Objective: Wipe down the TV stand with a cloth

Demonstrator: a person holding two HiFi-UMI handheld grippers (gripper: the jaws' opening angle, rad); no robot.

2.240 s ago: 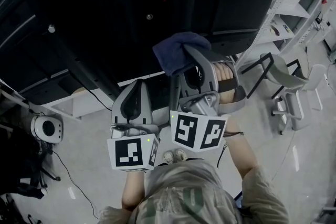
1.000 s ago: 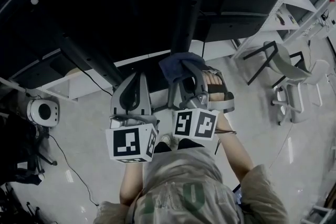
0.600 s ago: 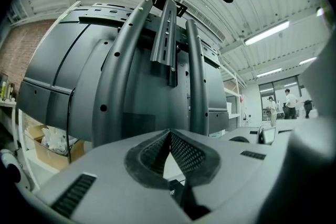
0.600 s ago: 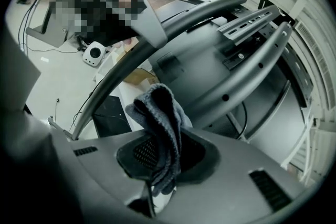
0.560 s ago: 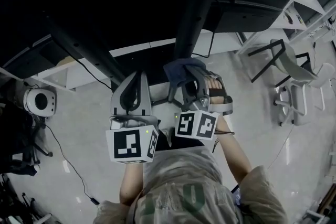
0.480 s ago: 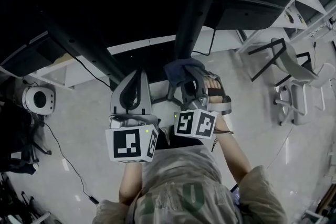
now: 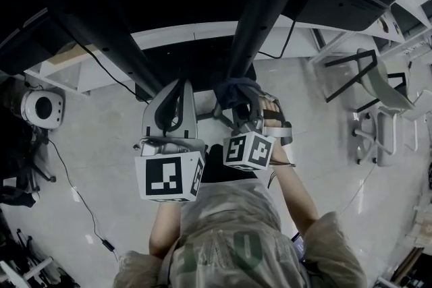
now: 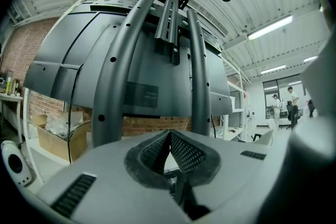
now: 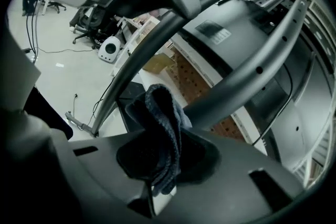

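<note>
My right gripper point(image 7: 241, 103) is shut on a dark blue cloth point(image 7: 234, 90), which is bunched against the lower end of the TV stand's dark right leg tube point(image 7: 264, 7). In the right gripper view the cloth point(image 9: 160, 124) bulges out of the shut jaws in front of that tube point(image 9: 245, 77). My left gripper point(image 7: 177, 87) hangs beside it, shut and holding nothing. Its pads point(image 8: 184, 152) meet below the two stand tubes point(image 8: 117, 65) and the back of the TV point(image 8: 144, 55). The stand's black base plate point(image 7: 192, 63) lies on the floor ahead of both grippers.
A round white device point(image 7: 39, 106) sits on the floor at the left, with a cable point(image 7: 67, 179) trailing from it. Chairs point(image 7: 378, 111) and white shelving point(image 7: 412, 3) stand at the right. A cardboard box point(image 8: 55, 136) rests by the brick wall. People point(image 8: 276, 105) stand far off.
Both grippers have come down from the TV's back to the foot of the stand. The cloth has travelled down the right tube toward the base plate, still clamped.
</note>
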